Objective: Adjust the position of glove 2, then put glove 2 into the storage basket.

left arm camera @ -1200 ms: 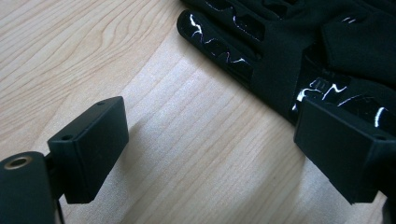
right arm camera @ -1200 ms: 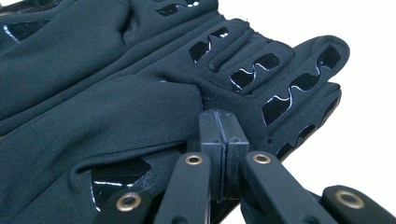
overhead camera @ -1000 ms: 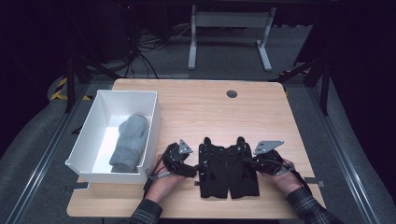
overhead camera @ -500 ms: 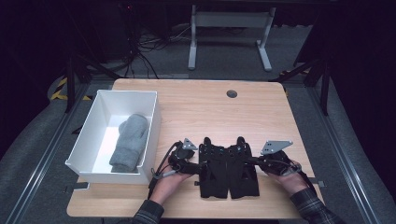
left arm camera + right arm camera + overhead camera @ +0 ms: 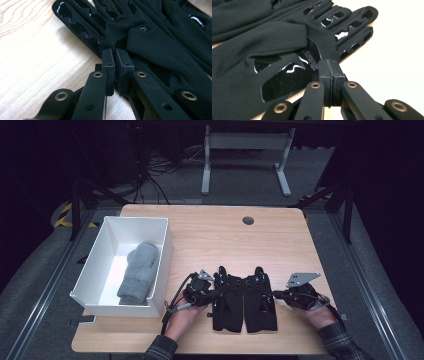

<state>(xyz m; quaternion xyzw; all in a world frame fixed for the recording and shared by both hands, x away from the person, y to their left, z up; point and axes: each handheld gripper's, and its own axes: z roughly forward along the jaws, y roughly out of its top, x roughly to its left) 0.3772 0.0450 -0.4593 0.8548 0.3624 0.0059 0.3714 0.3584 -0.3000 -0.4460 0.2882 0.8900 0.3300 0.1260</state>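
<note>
Two black gloves lie side by side, fingers away from me, near the table's front edge: the left glove (image 5: 229, 302) and the right glove (image 5: 259, 302). My left gripper (image 5: 214, 296) sits at the left glove's outer edge. Its jaws have just been closing, and in the left gripper view the left gripper (image 5: 115, 51) pinches the edge of the glove (image 5: 160, 42) near the thumb. My right gripper (image 5: 275, 295) is shut, tips at the right glove's outer edge. In the right gripper view its pads (image 5: 329, 61) meet against the glove (image 5: 262, 45); I cannot tell whether fabric is caught.
A white bin (image 5: 165, 245) stands at the table's left with a grey mitten (image 5: 139, 270) inside. A round cable hole (image 5: 248, 220) sits near the far edge. Bare wooden table (image 5: 225, 245) stretches beyond the gloves. A metal stand's legs (image 5: 205, 170) rise behind the table.
The left gripper's jaws went from wide open to closed at the left glove's edge. The right gripper shifted slightly to the right, still shut. The gloves stayed in place.
</note>
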